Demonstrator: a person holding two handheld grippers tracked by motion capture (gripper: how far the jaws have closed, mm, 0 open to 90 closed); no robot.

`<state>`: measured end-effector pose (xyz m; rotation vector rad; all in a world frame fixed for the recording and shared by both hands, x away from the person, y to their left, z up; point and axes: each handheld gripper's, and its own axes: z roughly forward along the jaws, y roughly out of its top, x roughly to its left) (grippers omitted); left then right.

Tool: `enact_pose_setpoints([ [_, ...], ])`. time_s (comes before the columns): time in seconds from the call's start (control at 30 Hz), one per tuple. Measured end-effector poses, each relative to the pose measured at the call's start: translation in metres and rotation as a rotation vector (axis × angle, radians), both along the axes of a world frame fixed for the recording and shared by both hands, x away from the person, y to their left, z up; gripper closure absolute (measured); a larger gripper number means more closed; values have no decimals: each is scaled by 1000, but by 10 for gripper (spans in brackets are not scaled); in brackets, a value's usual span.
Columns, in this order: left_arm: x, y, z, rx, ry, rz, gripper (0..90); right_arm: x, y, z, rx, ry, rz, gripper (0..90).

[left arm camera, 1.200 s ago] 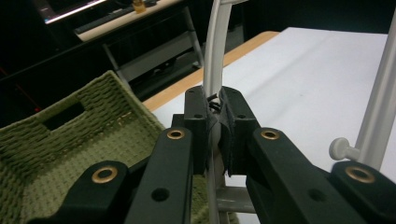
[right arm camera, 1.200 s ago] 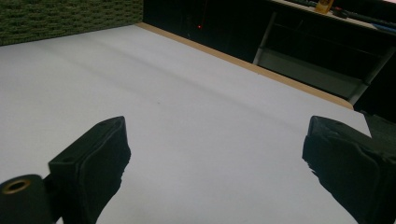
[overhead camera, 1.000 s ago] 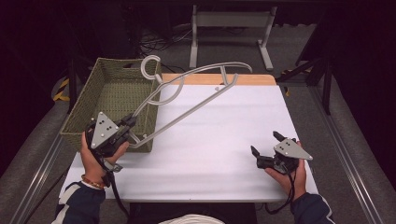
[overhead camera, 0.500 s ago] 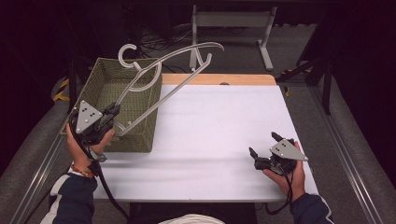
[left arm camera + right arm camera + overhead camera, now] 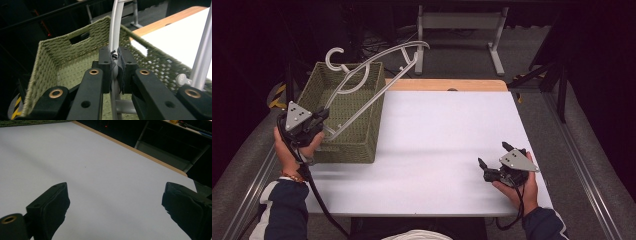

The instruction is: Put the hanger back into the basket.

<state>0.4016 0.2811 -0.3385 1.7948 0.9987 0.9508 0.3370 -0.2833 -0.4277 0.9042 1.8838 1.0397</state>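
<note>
The white table (image 5: 447, 150) is lying bare in front of the person, with the green woven basket (image 5: 362, 145) sitting at its left edge. Over that basket a grey clothes hanger (image 5: 362, 82) is now hanging in the air, where a second ago it was lying slanted across the tabletop with its hook end at the basket rim; it has been lifted and swung leftward, which suggests it is being carried into the basket rather than laid out on the table. The left gripper (image 5: 314, 122) is doing the carrying, its jaws clamped tight on the hanger's lower bar, just above the basket's near wall. The right gripper (image 5: 492, 167) is resting at the table's near right side, jaws wide apart, gripping nothing.
</note>
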Motion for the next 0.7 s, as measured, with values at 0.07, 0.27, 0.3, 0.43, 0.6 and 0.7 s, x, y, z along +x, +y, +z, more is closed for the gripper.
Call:
enact_pose_setpoints([
  [0.07, 3, 4, 0, -2, 9, 6, 826, 0, 0, 0, 1, 2, -3, 75],
  [0.27, 10, 12, 2, -11, 30, -3, 826, 1, 0, 0, 2, 5, 0, 75],
  [0.3, 13, 13, 3, -14, 38, -9, 826, 0, 0, 0, 1, 7, 4, 75],
  [0.43, 21, 15, 6, -3, 47, -1, 825, 1, 1, -1, -6, 12, 9, 75],
  [0.6, 33, 16, 6, 5, 58, 8, 825, 1, 1, -2, -15, 19, 9, 75],
  [0.7, 41, 19, 3, 2, 68, 17, 825, 2, 1, -2, -16, 21, 8, 76],
])
